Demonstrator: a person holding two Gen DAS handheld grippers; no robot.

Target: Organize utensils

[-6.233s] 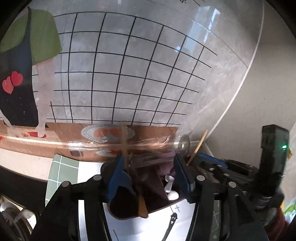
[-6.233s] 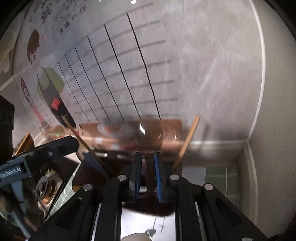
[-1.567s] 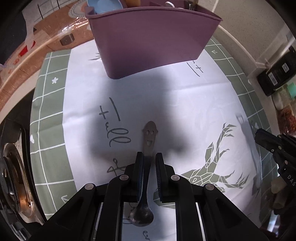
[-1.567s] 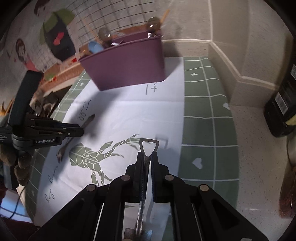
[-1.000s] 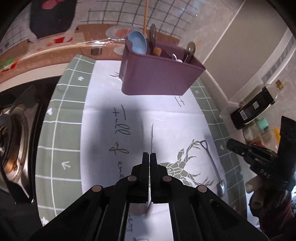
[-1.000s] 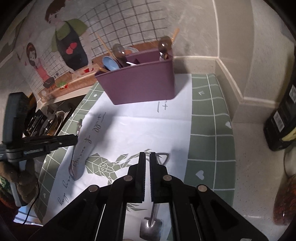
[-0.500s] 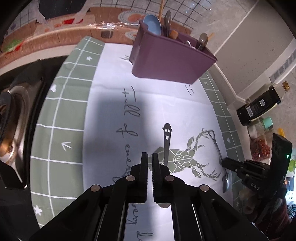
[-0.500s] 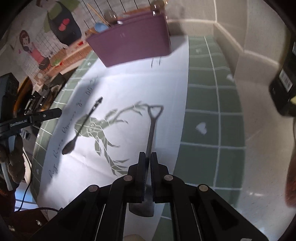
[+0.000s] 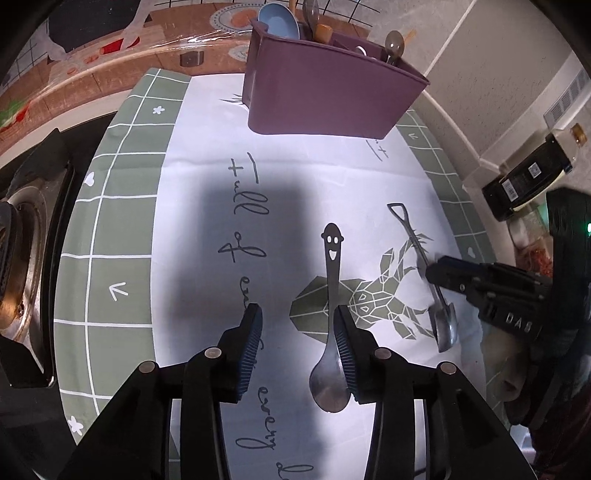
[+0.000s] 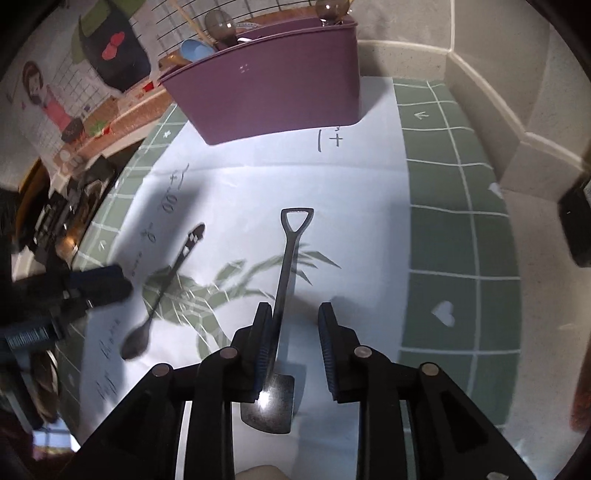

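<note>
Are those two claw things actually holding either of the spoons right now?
No. Both the left gripper and the right gripper have their jaws open. The smiley spoon and the shovel spoon lie on the mat.

bare cloth (image 9: 207, 229) ahead, purple caddy (image 9: 325, 99) blocking the far edge

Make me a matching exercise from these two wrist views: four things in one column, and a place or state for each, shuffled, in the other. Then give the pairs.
Things
1. smiley-handled spoon
2. shovel-shaped spoon
3. purple caddy
4. blue spoon

Places or states
A. standing in the caddy
B. lying flat beside the open left gripper
C. at the far end of the mat, holding utensils
D. lying flat between the open right gripper's fingers

Pairs: 1-B, 2-D, 3-C, 4-A
</note>
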